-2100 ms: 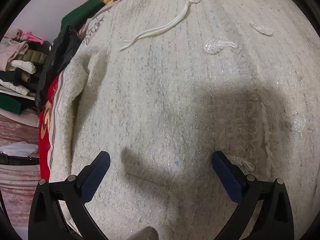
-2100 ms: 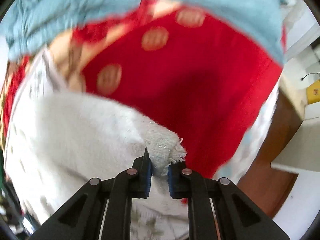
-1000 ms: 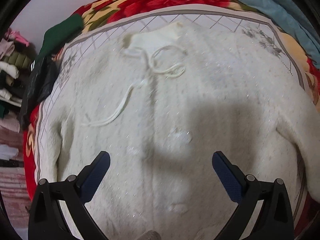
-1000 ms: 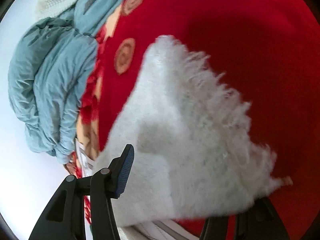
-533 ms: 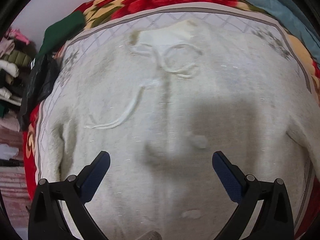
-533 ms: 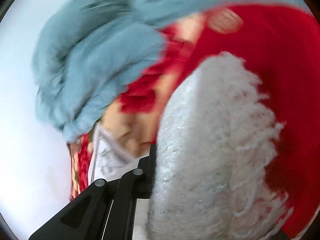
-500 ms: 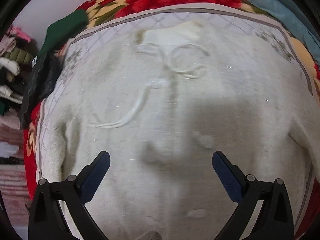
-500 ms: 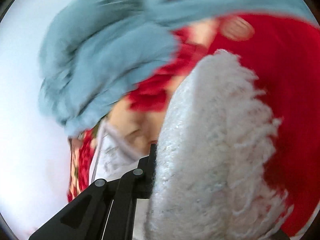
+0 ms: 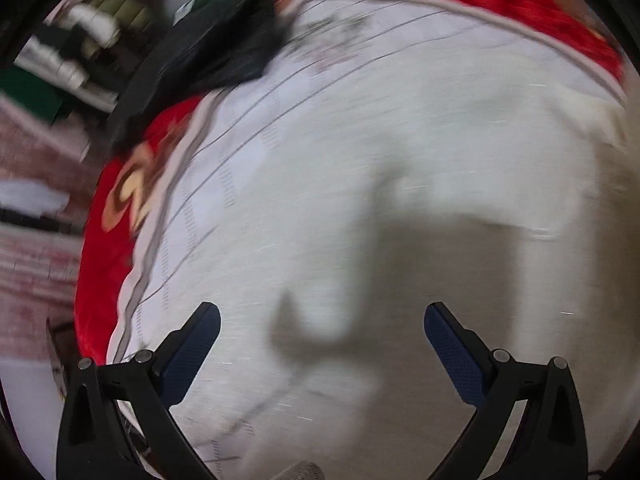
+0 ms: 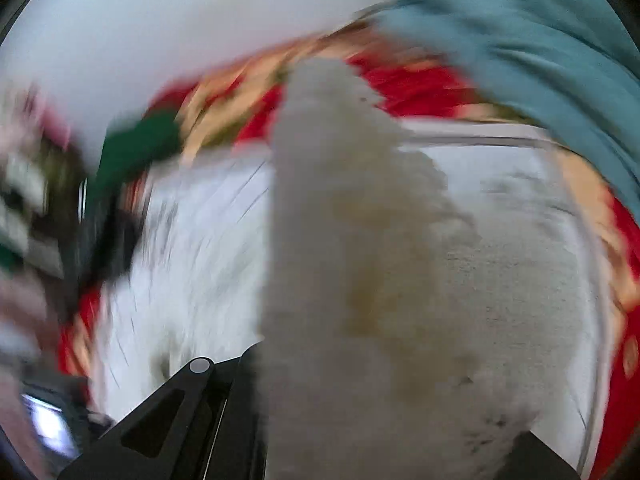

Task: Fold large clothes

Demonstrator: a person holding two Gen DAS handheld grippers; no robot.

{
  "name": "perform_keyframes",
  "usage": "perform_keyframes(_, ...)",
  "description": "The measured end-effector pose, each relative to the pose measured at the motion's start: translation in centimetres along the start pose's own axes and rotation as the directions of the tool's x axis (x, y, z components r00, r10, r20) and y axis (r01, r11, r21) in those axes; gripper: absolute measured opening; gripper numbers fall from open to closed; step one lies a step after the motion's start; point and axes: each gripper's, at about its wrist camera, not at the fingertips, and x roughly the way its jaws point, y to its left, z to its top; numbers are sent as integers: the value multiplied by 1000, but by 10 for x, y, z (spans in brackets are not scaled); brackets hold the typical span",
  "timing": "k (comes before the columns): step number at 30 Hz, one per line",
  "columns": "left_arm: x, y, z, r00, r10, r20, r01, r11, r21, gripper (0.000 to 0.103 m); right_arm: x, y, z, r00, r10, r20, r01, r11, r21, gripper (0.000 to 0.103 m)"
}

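Bed surface is filling both views: a red floral plush blanket [image 9: 96, 248] with a white quilted cover sheet with thin grey lines [image 9: 248, 152] lying on top of it. A plain pale wall [image 10: 160, 32] is showing behind the bed in the right wrist view. Both frames are smearing with motion blur, so fine detail is not readable.

A crumpled teal-blue bedcover [image 10: 540, 32] is lying along the far right edge of the bed. A dark green folded cloth [image 10: 136, 148] is sitting at the far left corner of the blanket, and a black garment [image 9: 208, 52] is lying beside it, overlapping the sheet's corner. Stacked folded clothes on shelves [image 9: 76, 36] are standing off the bed to the left.

The fuzzy cream-white knitted sweater [image 9: 460, 168] is lying spread on the quilted sheet, with a gripper-shaped shadow falling across it. The left gripper [image 9: 320, 344] is hovering over it, blue-padded fingers [image 9: 188, 352] spread wide, touching nothing.

In the right wrist view a thick fold of the same sweater [image 10: 360, 280] is rising straight up from the right gripper [image 10: 360, 420] and blocking the middle of the frame; the cloth is covering the fingertips, so their gap cannot be told.
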Motion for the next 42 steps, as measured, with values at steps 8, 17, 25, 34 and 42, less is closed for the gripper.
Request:
perform_keyframes(8, 21, 47, -2, 999, -19, -27, 18, 999, -40, 103, 113, 90, -65, 950, -38, -310, -25, 980, -197, 30)
perform_keyframes(17, -28, 21, 8, 992, -113, 58, 113, 994, -4, 103, -33, -71, -95, 955, -152, -255, 186, 976, 114, 55)
perform_keyframes(25, -18, -32, 28, 996, -14, 90, 13, 1000, 4, 103, -3, -197, -123, 887, -269, -374, 341, 929, 142, 55)
perform_keyframes(34, 19, -81, 40, 995, 90, 48, -90, 996, 10, 103, 29, -248, -123, 837, -410, -363, 480, 868, 126, 40)
perform_keyframes(42, 2, -74, 35, 997, 60, 42, -58, 997, -48, 103, -7, -256, -116, 869, -344, -356, 405, 907, 112, 59)
